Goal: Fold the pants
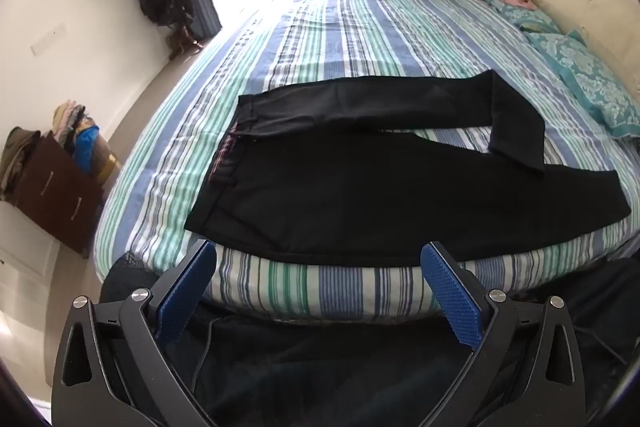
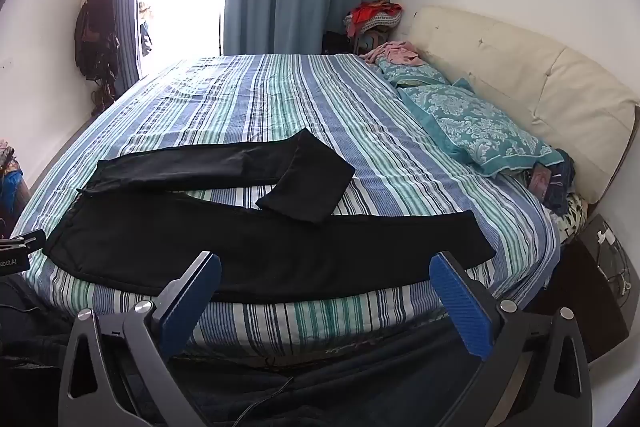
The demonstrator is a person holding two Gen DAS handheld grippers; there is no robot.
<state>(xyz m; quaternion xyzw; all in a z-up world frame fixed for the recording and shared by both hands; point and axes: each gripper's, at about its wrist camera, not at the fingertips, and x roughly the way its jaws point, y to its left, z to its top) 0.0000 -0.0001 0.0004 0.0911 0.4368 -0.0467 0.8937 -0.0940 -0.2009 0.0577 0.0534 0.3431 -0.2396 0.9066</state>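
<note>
Left wrist view looks over the near edge of a bed with a striped sheet, and the left hand-held gripper hangs short of that edge with its blue-padded fingers spread wide and nothing between them. A pair of black pants lies flat on the bed just beyond, its long axis running crosswise to both grippers: waistband toward the left, leg ends toward the right. The near leg lies straight along the mattress edge. The far leg runs roughly parallel behind it, with a strip of sheet showing between them, and its lower part is doubled back so the cuff rests toward the near leg.

From the right wrist view, the right hand-held gripper is likewise spread apart and holding nothing, also hovering off the near edge of the bed. The pants sit directly ahead of it, and the near leg's end lies up and to its right, while the folded-back cuff lies farther in, nearly straight ahead.

Judging by the layout, the left side is nearer the waistband and the right side nearer the leg ends, so each would likely take its own end. The far leg probably needs straightening and bringing over the near one before any crosswise fold. No fold looks completed.
</note>
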